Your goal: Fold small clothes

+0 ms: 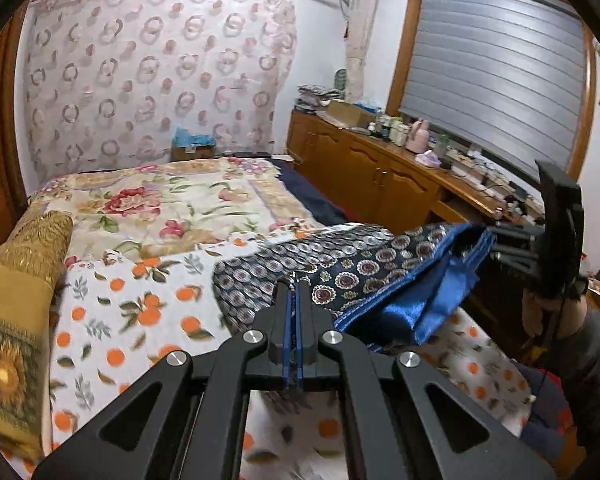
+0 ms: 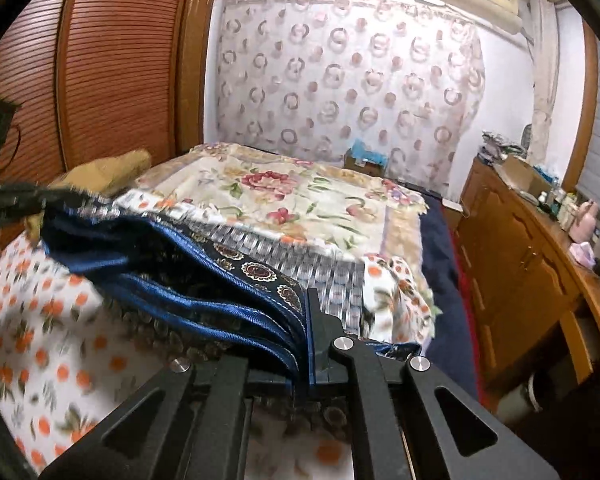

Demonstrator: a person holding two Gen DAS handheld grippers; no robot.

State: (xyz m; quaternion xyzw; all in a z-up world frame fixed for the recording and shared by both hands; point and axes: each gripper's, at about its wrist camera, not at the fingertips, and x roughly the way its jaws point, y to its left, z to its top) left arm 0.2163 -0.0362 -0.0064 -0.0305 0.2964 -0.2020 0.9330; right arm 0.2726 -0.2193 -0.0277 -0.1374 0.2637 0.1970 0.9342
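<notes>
Both grippers, left (image 1: 295, 286) and right (image 2: 308, 294), are clamped on the patterned navy garment with blue satin lining (image 1: 364, 276), held stretched between them above the orange-print bedsheet (image 1: 112, 320)

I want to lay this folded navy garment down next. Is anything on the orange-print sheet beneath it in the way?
Nothing visible is. The navy garment hangs between the left gripper and right gripper; the orange-print sheet below looks bare.

Bed (image 1: 112, 344) with orange-print sheet, floral quilt (image 1: 172, 204), patterned dark-blue garment (image 1: 340, 276).
</notes>
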